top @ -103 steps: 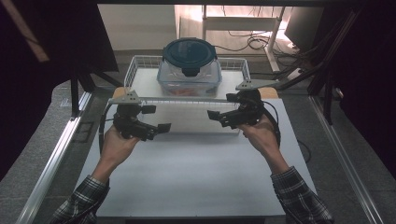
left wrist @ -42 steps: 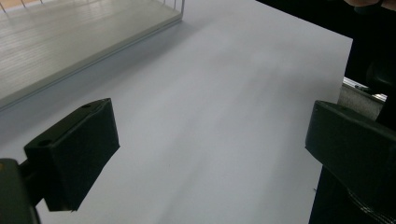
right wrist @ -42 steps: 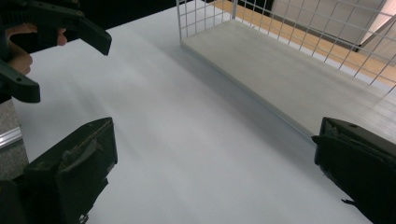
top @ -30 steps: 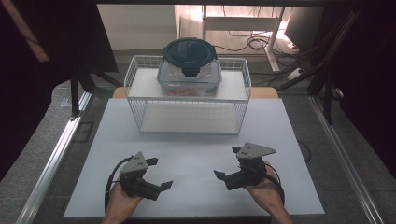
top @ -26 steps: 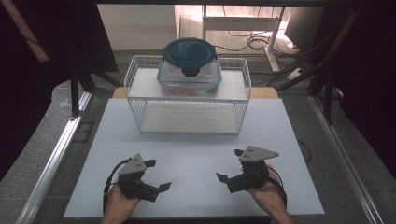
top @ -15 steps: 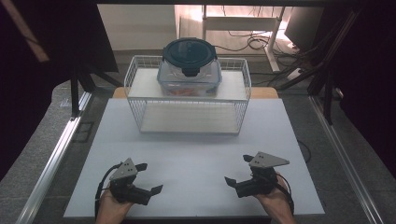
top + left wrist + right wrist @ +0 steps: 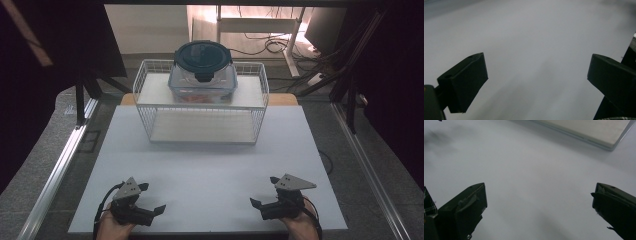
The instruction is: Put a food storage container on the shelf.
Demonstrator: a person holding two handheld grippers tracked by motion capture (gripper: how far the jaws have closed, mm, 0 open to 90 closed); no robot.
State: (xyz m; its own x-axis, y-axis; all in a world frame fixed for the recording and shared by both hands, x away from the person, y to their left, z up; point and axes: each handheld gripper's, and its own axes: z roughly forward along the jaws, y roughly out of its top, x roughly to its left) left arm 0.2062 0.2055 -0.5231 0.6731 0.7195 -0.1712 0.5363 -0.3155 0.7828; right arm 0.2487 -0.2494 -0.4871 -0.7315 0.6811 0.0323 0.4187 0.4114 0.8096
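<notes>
A clear plastic container with a dark blue round lid (image 7: pixel 202 62) sits at the back of a white wire basket (image 7: pixel 150 122) at the far middle of the table. My left gripper (image 7: pixel 155 196) rests low near the front left edge, open, with nothing between its jaws. My right gripper (image 7: pixel 262 190) is near the front right edge, also open and holding nothing. In the left gripper view my left gripper (image 7: pixel 536 75) has its jaws spread wide over bare white table. In the right gripper view my right gripper (image 7: pixel 537 200) is just as wide apart.
The white tabletop (image 7: pixel 210 165) stretches between the grippers and the basket. A pale flat slab (image 7: pixel 586 132) shows at the top right of the right gripper view. Metal rails (image 7: pixel 60 165) run along both table sides. Cables and dark stands lie beyond the far edge.
Both grippers have drawn back from the basket to the near edge of the table and moved a little apart. The container and basket have stayed put.
</notes>
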